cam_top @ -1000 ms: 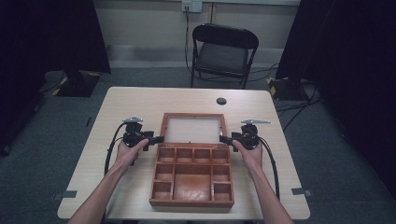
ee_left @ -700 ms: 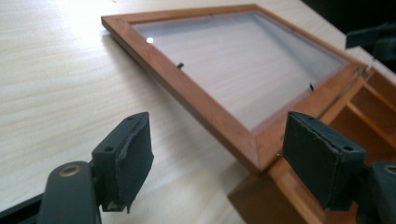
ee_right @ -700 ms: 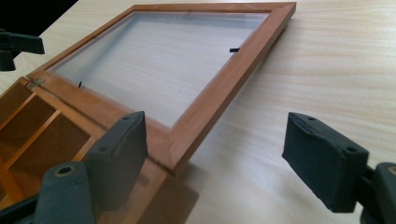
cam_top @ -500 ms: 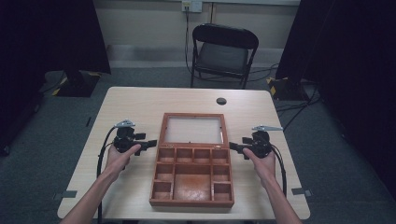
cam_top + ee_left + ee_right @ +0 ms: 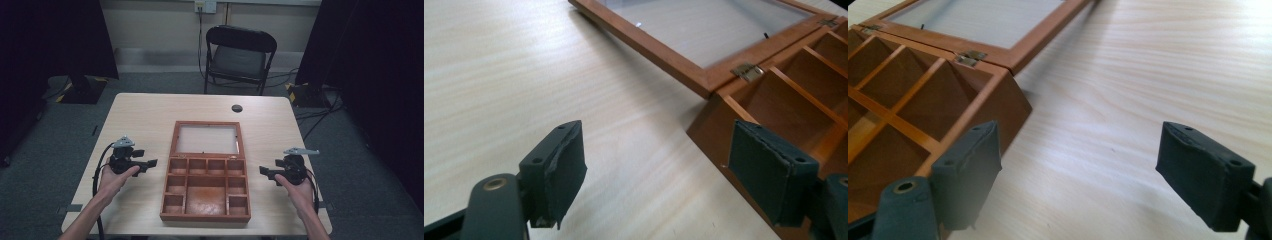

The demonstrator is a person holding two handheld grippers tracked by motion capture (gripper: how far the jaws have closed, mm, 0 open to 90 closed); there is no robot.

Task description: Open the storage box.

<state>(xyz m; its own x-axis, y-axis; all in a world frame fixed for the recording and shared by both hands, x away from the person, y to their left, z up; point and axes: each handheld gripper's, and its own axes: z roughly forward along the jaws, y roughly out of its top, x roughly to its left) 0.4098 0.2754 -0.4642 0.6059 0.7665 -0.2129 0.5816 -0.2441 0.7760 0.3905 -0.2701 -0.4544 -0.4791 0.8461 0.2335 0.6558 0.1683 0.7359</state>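
An open wooden box (image 5: 205, 216) with several empty compartments sits mid-table, its glass lid (image 5: 206, 139) lying flat behind it. My left gripper (image 5: 150, 163) hovers left of the box, pointing at it, open and holding nothing. My right gripper (image 5: 262, 171) hovers right of the box, also open and holding nothing. Both pairs of jaws have just been opening a little. The left gripper view has my left gripper (image 5: 656, 135) facing the box corner (image 5: 774, 100) and lid (image 5: 704, 30). In the right gripper view, my right gripper (image 5: 1078, 132) spans bare table beside the box (image 5: 923, 100).
A small black round disc (image 5: 237, 108) sits on the pale wooden table (image 5: 140, 115) behind the lid. A black folding chair (image 5: 239, 52) stands beyond the far edge. Bare tabletop lies on both sides of the box.
Both hands have drawn outward from the box's sides, the left one to the left and the right one to the right. The box and lid have not moved.
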